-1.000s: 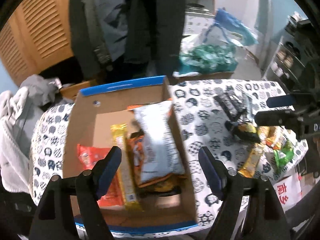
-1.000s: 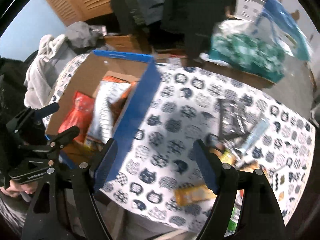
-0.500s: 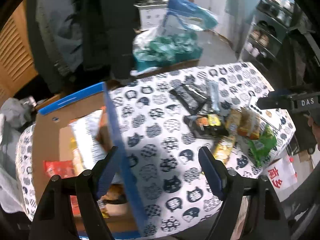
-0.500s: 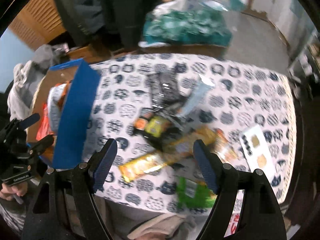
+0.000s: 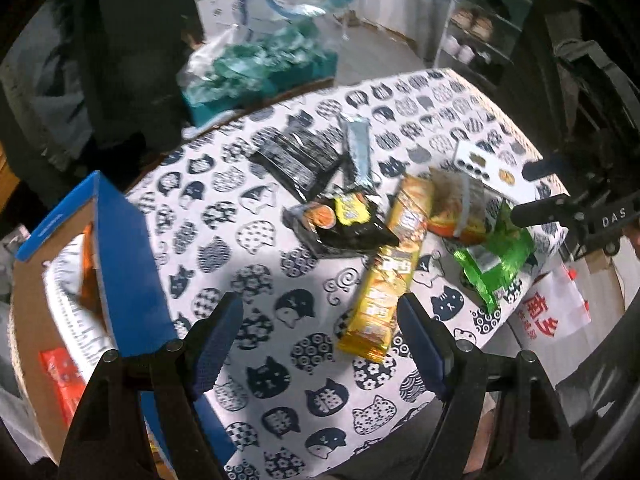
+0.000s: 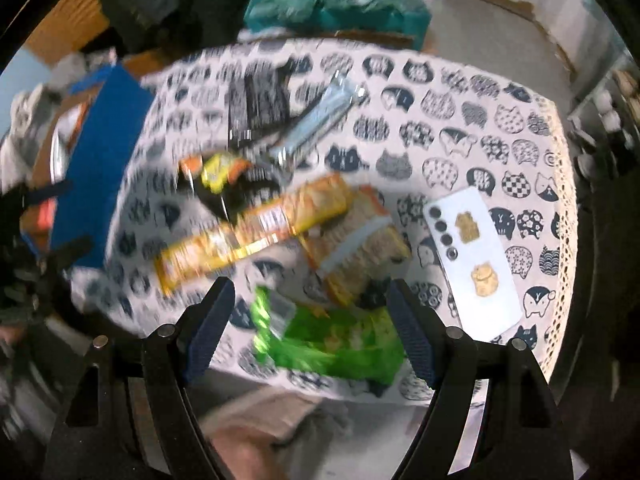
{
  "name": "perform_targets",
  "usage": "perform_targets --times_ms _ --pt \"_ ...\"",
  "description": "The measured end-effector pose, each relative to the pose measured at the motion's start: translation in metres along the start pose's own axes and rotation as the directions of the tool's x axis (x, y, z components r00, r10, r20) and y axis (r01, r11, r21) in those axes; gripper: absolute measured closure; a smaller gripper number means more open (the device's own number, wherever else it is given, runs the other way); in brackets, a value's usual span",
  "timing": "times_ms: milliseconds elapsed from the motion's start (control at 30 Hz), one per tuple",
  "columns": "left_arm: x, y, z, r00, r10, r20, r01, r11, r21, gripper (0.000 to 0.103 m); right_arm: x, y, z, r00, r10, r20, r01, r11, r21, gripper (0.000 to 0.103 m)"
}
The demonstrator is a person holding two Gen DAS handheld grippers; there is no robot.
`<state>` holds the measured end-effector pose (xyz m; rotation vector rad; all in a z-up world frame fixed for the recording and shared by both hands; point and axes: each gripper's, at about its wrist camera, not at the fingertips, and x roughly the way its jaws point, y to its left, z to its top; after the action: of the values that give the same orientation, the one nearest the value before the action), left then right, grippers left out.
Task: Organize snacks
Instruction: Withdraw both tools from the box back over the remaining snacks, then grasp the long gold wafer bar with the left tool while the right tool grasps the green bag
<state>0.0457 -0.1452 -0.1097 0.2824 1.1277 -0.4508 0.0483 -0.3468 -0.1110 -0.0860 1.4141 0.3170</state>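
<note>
A heap of snack packets lies on the cat-print tablecloth (image 5: 256, 240): a long yellow packet (image 5: 388, 272) (image 6: 248, 236), a green bag (image 5: 496, 256) (image 6: 332, 344), an orange-and-white bag (image 5: 452, 208) (image 6: 360, 248), a black packet with a yellow label (image 5: 344, 220) (image 6: 224, 180), a black striped packet (image 5: 296, 160) (image 6: 260, 100) and a silver bar (image 5: 358, 148) (image 6: 316, 124). My left gripper (image 5: 320, 340) stands open above the cloth, the yellow packet's end by its right finger. My right gripper (image 6: 310, 332) stands open over the green bag. The cardboard box (image 5: 120, 240) (image 6: 96, 168) with blue walls holds several packets.
A white phone (image 6: 472, 264) (image 5: 480, 164) with gold stickers lies at the table's right. My right gripper's fingers (image 5: 540, 208) show at the right edge of the left wrist view. A teal bag (image 5: 256, 64) stands beyond the table, shelves behind it.
Both grippers have swung from over the box rightward to the snack heap and dropped a little. Neither has taken hold of anything; their jaws stand as wide as before.
</note>
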Motion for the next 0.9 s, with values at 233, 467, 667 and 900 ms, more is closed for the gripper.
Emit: perform_targets --times_ms 233,467,667,900 --pt "0.026 -0.020 -0.002 0.998 -0.034 -0.049 0.037 0.998 0.046 0.022 0.014 0.000 -0.021 0.999 -0.009 -0.053 -0.002 0.980 -0.201 0.024" --pt "0.046 -0.030 -0.002 0.994 -0.047 -0.099 0.053 0.997 0.063 0.022 0.021 0.017 -0.037 0.999 -0.017 -0.052 -0.006 0.913 -0.407 0.024" --pt "0.065 -0.034 0.002 0.990 -0.064 -0.129 0.072 0.996 0.057 0.022 0.036 0.032 -0.048 0.997 -0.027 -0.077 -0.019 0.842 -0.539 0.025" --pt "0.083 -0.039 0.009 0.986 -0.080 -0.148 0.088 0.995 0.048 0.022 0.059 0.036 -0.045 0.995 -0.047 -0.083 -0.012 0.803 -0.596 0.029"
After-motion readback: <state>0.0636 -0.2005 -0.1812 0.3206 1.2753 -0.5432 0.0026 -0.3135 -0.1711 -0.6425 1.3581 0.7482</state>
